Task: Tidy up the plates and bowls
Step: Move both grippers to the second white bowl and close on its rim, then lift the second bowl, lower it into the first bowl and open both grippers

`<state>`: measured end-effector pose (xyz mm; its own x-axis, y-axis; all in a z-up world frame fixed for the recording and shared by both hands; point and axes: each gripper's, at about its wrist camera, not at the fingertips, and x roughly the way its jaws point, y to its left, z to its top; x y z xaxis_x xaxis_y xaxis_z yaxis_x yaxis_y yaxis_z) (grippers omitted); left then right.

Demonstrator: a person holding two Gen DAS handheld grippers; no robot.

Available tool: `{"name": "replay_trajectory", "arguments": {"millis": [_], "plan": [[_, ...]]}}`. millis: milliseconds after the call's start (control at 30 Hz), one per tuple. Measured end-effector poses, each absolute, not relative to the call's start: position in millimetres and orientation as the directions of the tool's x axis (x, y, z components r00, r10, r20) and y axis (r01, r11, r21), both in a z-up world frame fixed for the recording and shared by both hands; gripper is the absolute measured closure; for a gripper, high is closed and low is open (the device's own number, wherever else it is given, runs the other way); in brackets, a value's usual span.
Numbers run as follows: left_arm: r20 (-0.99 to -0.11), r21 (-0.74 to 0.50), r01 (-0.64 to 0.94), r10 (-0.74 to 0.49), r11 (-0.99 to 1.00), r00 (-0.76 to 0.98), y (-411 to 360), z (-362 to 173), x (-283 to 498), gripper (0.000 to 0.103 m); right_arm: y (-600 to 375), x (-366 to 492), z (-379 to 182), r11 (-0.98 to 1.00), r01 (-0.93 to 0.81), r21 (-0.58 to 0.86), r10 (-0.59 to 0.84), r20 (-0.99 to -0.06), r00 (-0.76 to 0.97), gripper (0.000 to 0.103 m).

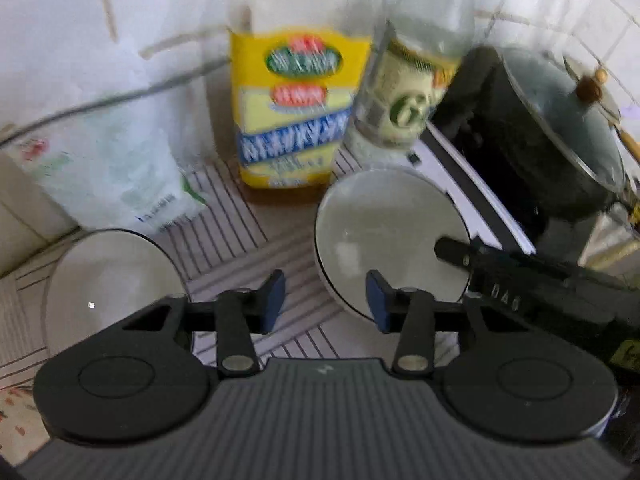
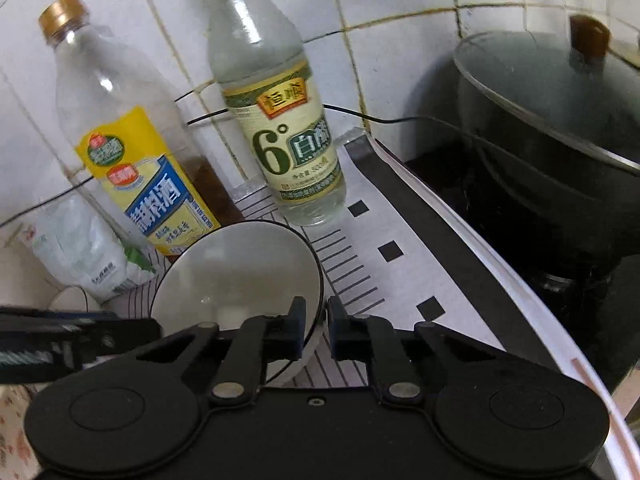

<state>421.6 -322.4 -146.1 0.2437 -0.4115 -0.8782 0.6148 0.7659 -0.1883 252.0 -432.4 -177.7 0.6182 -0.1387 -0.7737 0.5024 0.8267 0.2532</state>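
Your right claw [image 2: 316, 326] is pinching the rim of the right bowl [image 2: 240, 276], one finger inside and one outside, a hold that suits lifting it to stack. Your left claw [image 1: 326, 300] is spread and holds nothing, between that bowl and the second bowl [image 1: 108, 280] on the bench [image 1: 224, 232]. The left view is blurred, and the claw body hides part of the second bowl.

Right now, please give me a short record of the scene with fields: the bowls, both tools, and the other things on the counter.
held bowl: white bowl, tilted, its rim between the right tool's fingers
right tool: right tool shut on the bowl rim
left tool: left tool open, holding nothing
second bowl: second white bowl, to the left, on the striped mat
bottles: cooking wine bottle; white vinegar bottle
pot: black pot with glass lid
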Motion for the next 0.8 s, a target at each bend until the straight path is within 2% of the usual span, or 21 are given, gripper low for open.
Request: {"name": "replay_trajectory", "arguments": {"millis": [100,467,800], "plan": [[-0.875,-0.216,0.636,-0.436,0.740,0.210,-325.0,-152.6,420.0,0.087,-433.8,250.9,-179.8,0.817,0.512,0.263,-0.133,-0.779,0.613,0.094],[-0.869,-0.220,0.648,-0.448,0.729,0.210,-323.1,-145.8,406.3,0.088,-440.3,241.7,-183.6,0.768,0.541,0.341,-0.079,-0.789,0.609,0.093],[-0.852,-0.280,0.626,-0.489,0.728,0.187,-284.2,-111.4,379.5,0.088,-415.6,214.4,-147.5,0.796,0.481,0.366,-0.042,-0.760,0.648,0.092]]}}
